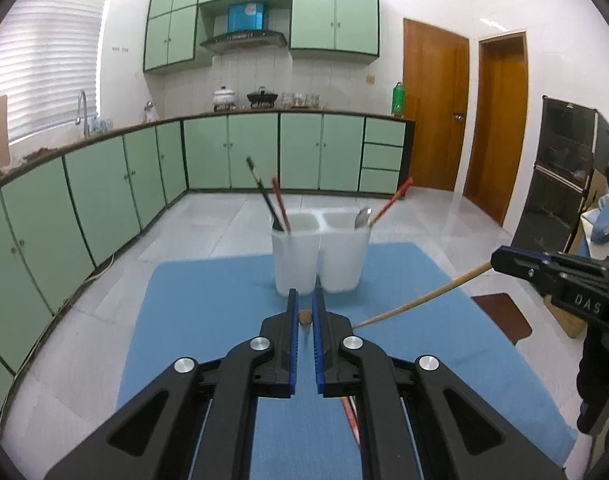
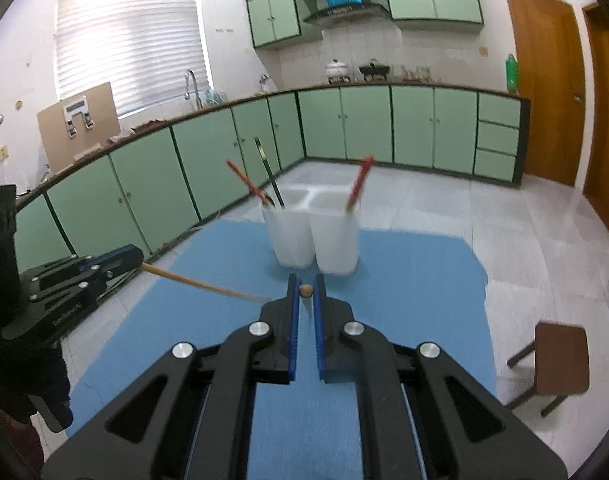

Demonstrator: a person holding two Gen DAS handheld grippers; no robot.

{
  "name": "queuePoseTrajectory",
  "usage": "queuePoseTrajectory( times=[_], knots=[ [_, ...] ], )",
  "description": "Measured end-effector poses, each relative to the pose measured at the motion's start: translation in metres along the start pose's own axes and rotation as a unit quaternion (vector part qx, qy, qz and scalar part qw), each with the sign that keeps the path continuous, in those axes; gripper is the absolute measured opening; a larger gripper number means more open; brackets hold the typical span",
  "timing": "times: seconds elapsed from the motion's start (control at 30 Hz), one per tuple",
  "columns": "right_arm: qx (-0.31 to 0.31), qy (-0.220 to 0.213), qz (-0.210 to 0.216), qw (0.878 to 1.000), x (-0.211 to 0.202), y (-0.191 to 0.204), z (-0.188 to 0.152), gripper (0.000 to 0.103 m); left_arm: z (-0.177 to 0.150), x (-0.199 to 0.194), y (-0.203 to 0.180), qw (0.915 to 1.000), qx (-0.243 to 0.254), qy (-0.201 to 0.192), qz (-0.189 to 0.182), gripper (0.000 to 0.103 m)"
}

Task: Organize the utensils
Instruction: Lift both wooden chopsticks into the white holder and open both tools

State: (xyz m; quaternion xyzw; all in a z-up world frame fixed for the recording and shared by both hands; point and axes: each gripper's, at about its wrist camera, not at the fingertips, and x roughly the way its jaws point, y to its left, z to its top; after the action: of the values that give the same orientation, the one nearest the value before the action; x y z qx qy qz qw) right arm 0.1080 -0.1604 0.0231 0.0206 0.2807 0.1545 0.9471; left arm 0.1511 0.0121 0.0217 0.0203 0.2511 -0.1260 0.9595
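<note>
covering pale floor tiles point(image 1: 208, 232), blue mat point(image 1: 208, 320)

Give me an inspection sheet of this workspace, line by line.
Surface: blue mat, flat on a white top.
Job's things: white holder upright on the mat. Its left cup holds a black chopstick and a red chopstick. Its right cup holds a spoon and a second red chopstick. A loose red chopstick lies on the mat.
Clutter: nothing seen.
Grippers: left gripper shut on the left stick; right gripper shut on the right stick.
Cables: pale cord on the floor by the cabinets.
Surroundings: green cabinets, wooden doors, stool.
</note>
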Motion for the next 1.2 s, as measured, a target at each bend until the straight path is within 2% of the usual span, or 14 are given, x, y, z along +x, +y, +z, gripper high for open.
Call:
queuePoseTrajectory(
  times=[0.13, 0.43, 0.6, 0.83, 0.97, 1.1, 1.2],
  knots=[
    [-0.005, 0.0, 0.017, 1.0, 0.003, -0.001, 0.027, 0.006, 0.018, 0.004, -0.003, 0.9998, 0.011, -0.011, -0.009, 0.006],
    [-0.027, -0.001, 0.022, 0.999, 0.014, -0.003, 0.074, 0.006, 0.047, 0.018, -0.004, 0.9991, 0.015, -0.017, -0.035, 0.006],
    [-0.03, -0.027, 0.029, 0.999, 0.008, -0.007, 0.108, 0.006, 0.073, 0.019, -0.006, 0.9982, 0.024, -0.038, -0.04, 0.006],
    [-0.032, -0.084, 0.018, 0.996, 0.01, -0.015, 0.17, 0.006, 0.139, 0.021, -0.014, 0.9934, 0.038, -0.098, -0.047, 0.006],
    [-0.032, -0.111, 0.006, 0.993, 0.022, -0.025, 0.202, 0.006, 0.181, 0.039, -0.016, 0.99, 0.044, -0.128, -0.041, 0.006],
    [-0.03, -0.123, -0.006, 0.992, 0.048, -0.034, 0.219, 0.006, 0.2, 0.063, -0.015, 0.9893, 0.041, -0.136, -0.033, 0.006],
    [-0.022, -0.118, -0.007, 0.993, 0.074, -0.043, 0.219, 0.006, 0.199, 0.089, -0.013, 0.9908, 0.045, -0.126, -0.02, 0.006]
  ],
)
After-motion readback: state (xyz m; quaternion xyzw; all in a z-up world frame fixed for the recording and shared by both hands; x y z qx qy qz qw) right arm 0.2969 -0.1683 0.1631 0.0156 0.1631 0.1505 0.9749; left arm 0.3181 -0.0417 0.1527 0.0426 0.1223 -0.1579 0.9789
